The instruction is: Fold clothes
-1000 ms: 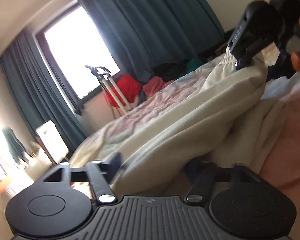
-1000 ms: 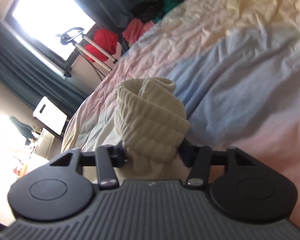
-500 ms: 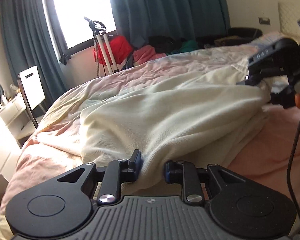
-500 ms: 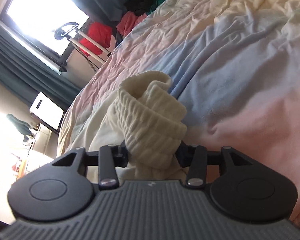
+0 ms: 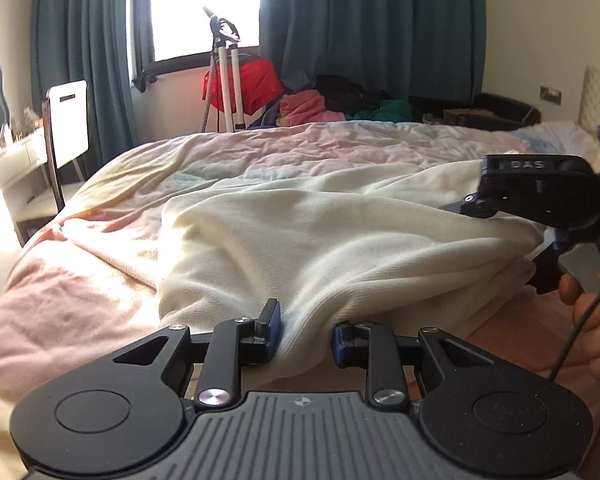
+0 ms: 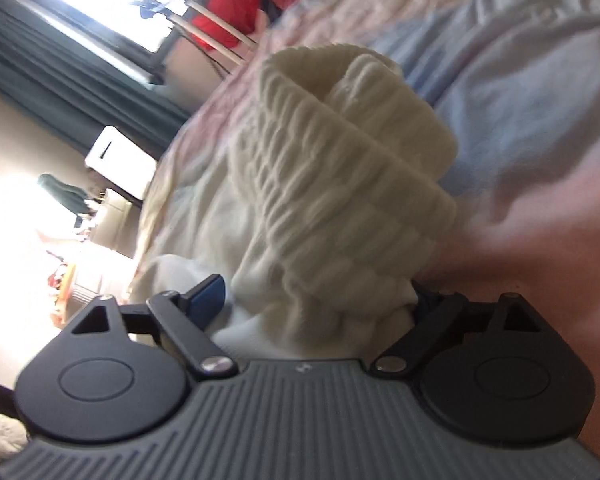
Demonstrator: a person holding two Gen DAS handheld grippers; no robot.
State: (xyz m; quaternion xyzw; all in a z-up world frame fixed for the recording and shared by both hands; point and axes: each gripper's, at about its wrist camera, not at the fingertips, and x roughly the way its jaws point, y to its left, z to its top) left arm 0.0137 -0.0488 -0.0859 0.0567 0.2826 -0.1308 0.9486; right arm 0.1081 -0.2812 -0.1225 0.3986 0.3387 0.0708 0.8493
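A cream sweatshirt (image 5: 320, 232) lies folded over on the bed. My left gripper (image 5: 305, 334) is at its near edge, jaws close together with a pinch of the fabric between them. The right gripper's body shows at the right of the left wrist view (image 5: 540, 204), at the garment's right end. In the right wrist view, my right gripper (image 6: 320, 300) has its jaws spread wide around the bunched ribbed cuff (image 6: 348, 176) of the sweatshirt, which still rests between them.
The bed (image 5: 80, 300) has a rumpled pink, yellow and pale blue cover. A white chair (image 5: 66, 120) and a desk stand at the left. A tripod (image 5: 228, 80), red bag and clothes pile sit under the window with teal curtains.
The garment was lowered from a raised, tilted hold down flat onto the bed. My right gripper's jaws have spread apart around the cuff. My left gripper has widened slightly.
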